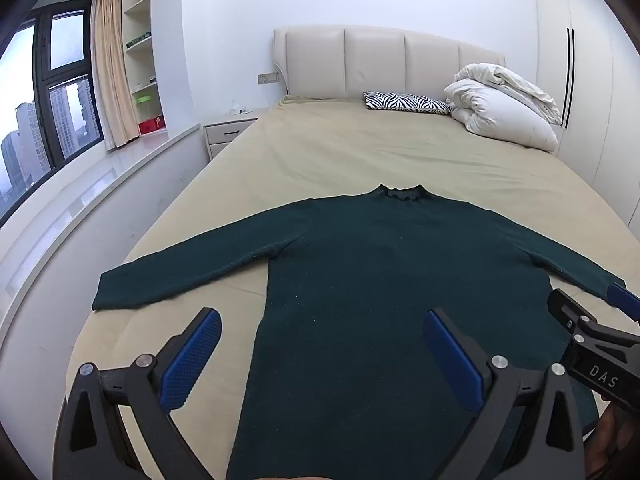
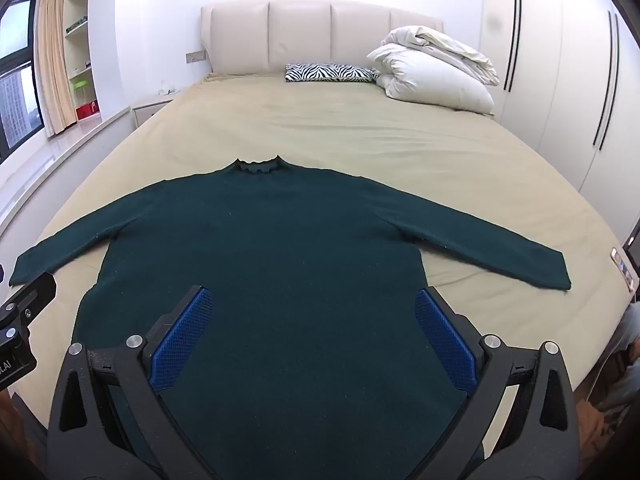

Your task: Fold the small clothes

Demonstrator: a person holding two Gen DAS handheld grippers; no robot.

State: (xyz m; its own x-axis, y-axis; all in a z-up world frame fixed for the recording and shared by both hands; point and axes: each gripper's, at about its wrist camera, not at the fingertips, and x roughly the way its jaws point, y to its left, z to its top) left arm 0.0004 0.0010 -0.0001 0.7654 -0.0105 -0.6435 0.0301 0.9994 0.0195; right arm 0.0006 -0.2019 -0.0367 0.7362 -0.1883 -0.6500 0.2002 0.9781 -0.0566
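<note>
A dark green long-sleeved sweater [image 1: 360, 272] [image 2: 264, 248] lies flat on the beige bed sheet, collar away from me, both sleeves spread out sideways. My left gripper [image 1: 320, 352] hovers open above the sweater's lower left part, nothing between its blue pads. My right gripper [image 2: 312, 340] hangs open over the lower middle of the body, also holding nothing. In the left wrist view the right gripper [image 1: 592, 328] shows at the right edge near the right sleeve's cuff. The left gripper's black body [image 2: 20, 320] shows at the left edge of the right wrist view.
The bed [image 1: 360, 148] has a padded headboard [image 2: 320, 36], a zebra-print pillow [image 2: 328, 73] and a folded white duvet [image 2: 436, 68] at its far right. A nightstand [image 1: 228, 130] and window ledge [image 1: 100, 184] run along the left. Wardrobe doors [image 2: 560, 80] stand right. A phone [image 2: 623, 270] lies at the bed's right edge.
</note>
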